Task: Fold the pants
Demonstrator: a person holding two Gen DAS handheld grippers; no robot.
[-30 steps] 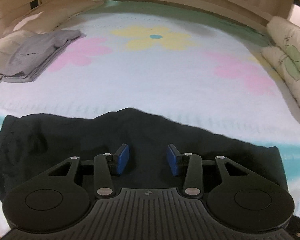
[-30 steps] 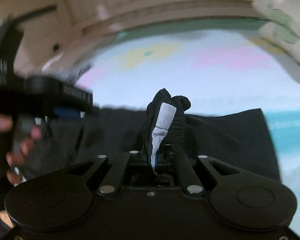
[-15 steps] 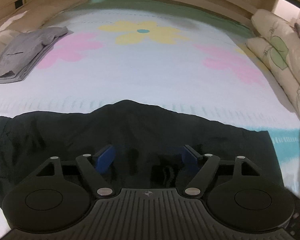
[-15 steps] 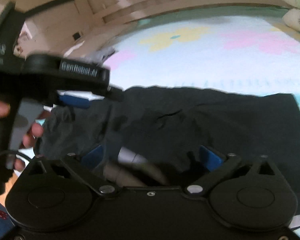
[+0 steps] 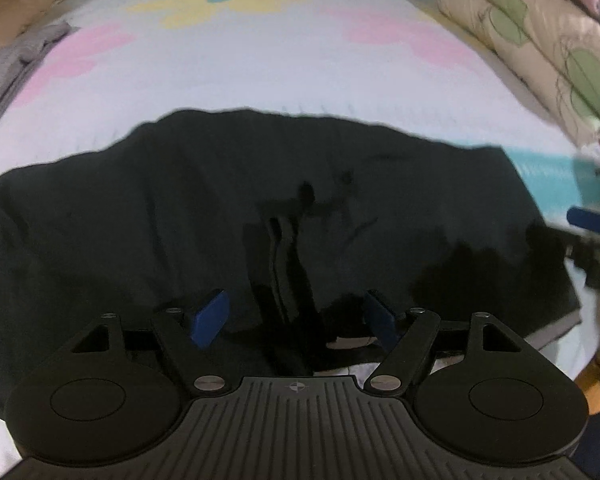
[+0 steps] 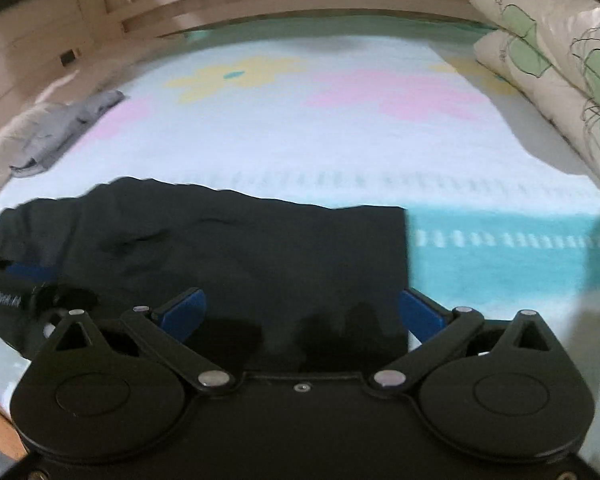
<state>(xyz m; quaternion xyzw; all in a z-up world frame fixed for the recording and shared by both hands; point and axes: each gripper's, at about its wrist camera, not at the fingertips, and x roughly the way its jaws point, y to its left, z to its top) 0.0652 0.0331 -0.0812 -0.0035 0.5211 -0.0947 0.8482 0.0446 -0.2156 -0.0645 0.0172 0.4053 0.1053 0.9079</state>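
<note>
Black pants (image 5: 228, 208) lie spread flat across the near part of the flowered bedspread (image 5: 260, 68). My left gripper (image 5: 296, 316) hovers open over their middle, above a dark ridge of folded cloth, its blue pads clear of the fabric. In the right wrist view the pants (image 6: 228, 248) end in a straight right edge. My right gripper (image 6: 302, 314) stands wide open above that end, with nothing pinched. The right gripper's blue pad shows at the left view's right edge, and the left gripper's pad (image 6: 32, 272) at the right view's left edge.
A folded grey garment (image 6: 64, 132) rests at the far left of the bed. Rolled floral bedding (image 6: 552, 64) is stacked along the right side. A wooden headboard (image 6: 300, 0) closes the far end. The near bed edge and floor show at the lower corners.
The right gripper let go of a bunched fold of the pants and opened wide; the cloth now lies flat. The left gripper opened wider and sank closer to the pants.
</note>
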